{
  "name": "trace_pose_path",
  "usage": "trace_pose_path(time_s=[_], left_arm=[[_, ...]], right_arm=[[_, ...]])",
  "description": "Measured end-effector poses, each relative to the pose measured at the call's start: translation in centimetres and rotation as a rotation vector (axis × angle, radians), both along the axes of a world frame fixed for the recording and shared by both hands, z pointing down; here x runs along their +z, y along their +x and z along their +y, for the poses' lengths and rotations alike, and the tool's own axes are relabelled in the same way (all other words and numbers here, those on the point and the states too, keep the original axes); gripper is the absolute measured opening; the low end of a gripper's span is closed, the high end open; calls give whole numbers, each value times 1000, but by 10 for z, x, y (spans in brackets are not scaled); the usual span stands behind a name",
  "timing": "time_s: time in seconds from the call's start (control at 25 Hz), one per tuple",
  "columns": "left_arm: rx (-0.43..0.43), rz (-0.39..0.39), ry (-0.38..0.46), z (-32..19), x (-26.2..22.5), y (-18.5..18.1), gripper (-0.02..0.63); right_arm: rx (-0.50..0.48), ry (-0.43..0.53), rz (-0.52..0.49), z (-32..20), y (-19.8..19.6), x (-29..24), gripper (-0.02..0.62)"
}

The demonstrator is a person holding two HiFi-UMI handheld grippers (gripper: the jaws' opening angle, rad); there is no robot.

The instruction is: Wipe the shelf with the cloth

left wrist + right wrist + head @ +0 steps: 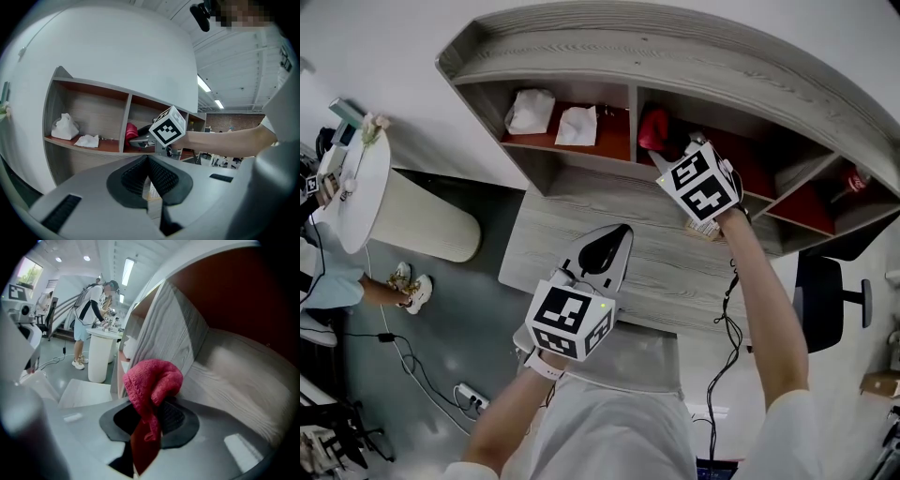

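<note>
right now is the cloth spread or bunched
Bunched: the cloth balls up in a wad, pinched by the shut right gripper.

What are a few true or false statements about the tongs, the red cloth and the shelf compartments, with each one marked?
1. The right tongs are closed on a red cloth. True.
2. The left tongs hold a white cloth. False: they are shut with nothing between them, out in front of the shelf.
3. Two white crumpled things lie in the shelf's left compartment. True.
4. The red cloth is in that same left compartment. False: it is in the middle compartment, on the other side of the divider from the white things.
</note>
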State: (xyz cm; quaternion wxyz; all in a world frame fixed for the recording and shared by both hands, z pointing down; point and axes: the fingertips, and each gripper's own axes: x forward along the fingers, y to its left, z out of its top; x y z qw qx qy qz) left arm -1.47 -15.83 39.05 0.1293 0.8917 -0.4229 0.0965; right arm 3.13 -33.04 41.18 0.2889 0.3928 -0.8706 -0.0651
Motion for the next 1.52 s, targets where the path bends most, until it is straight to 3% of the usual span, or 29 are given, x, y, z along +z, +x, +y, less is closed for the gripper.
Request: trace_pose_path(time_s=[0.4,0.6,0.72,0.88,0.92,1.0,1.16,1.4,1.48,1.52], left_arm=[[-16,4,-2,-1,3,-5,6],[-8,8,-4,-1,4,-2,6],[-1,12,-3,-2,4,2,6],[7,9,-8,-1,5,5,6],[9,7,-9,0,5,5,6],[9,5,-10,0,6,4,6],[-3,9,-12,-2,6,-2,6],[-7,6,-16,-1,8,-4,6],[-10,4,-16,0,8,-5,6],[-13,3,-17,1,9,-6,6]], right_arm=[[-68,-84,59,16,-1,16,104],[2,-18,9,15,14,-4,104],[54,41,42,9,29,-13,109],[70,-8,89,-4,35,-2,123],[66,-25,84,-6,33,0,138],[44,-51,54,-5,28,0,229],[-17,-72,18,7,18,-7,311],[-55,-48,52,-5,6,-1,308],[-63,-44,92,-9,1,1,192],[-63,-43,108,-11,0,2,169]])
